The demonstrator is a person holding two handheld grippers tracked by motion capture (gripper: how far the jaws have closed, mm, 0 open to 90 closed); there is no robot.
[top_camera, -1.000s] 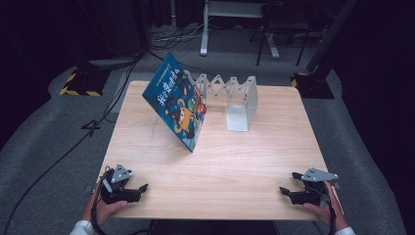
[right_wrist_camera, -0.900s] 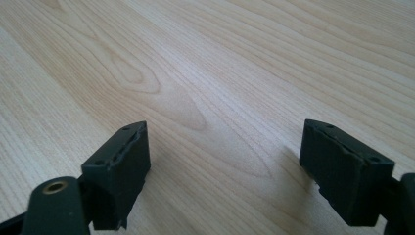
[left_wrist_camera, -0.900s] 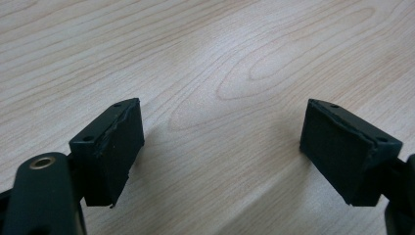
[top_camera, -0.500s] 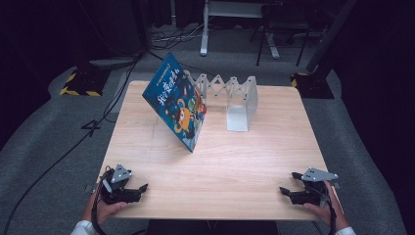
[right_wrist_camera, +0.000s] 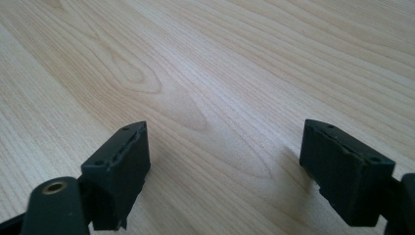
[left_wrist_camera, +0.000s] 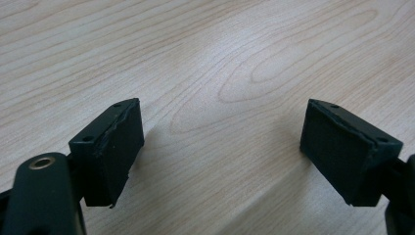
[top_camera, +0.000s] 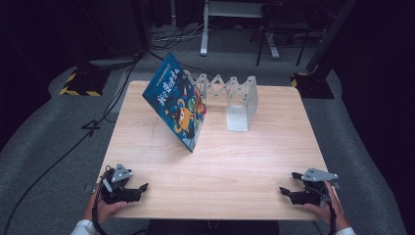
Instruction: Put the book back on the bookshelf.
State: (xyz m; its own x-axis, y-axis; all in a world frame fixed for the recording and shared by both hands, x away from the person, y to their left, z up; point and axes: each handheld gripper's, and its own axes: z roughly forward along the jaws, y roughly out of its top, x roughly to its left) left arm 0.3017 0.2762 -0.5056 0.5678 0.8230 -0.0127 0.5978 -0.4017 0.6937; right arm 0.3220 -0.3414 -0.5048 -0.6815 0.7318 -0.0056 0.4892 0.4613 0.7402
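The left gripper (top_camera: 139, 188) sits at the table's (top_camera: 235, 166) near left corner, the right gripper (top_camera: 286, 183) at its near right corner, both with jaws wide and empty. The blue book (top_camera: 177, 102) leans, apparently against the white rack (top_camera: 235, 98), toward the far edge.

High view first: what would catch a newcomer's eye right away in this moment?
The blue picture book stands out, tilted on edge at the far left-centre of the wooden table, leaning toward the white accordion-style rack behind it. The left tongs and right tongs rest at the table's near corners, both open and holding nothing, far from the book.
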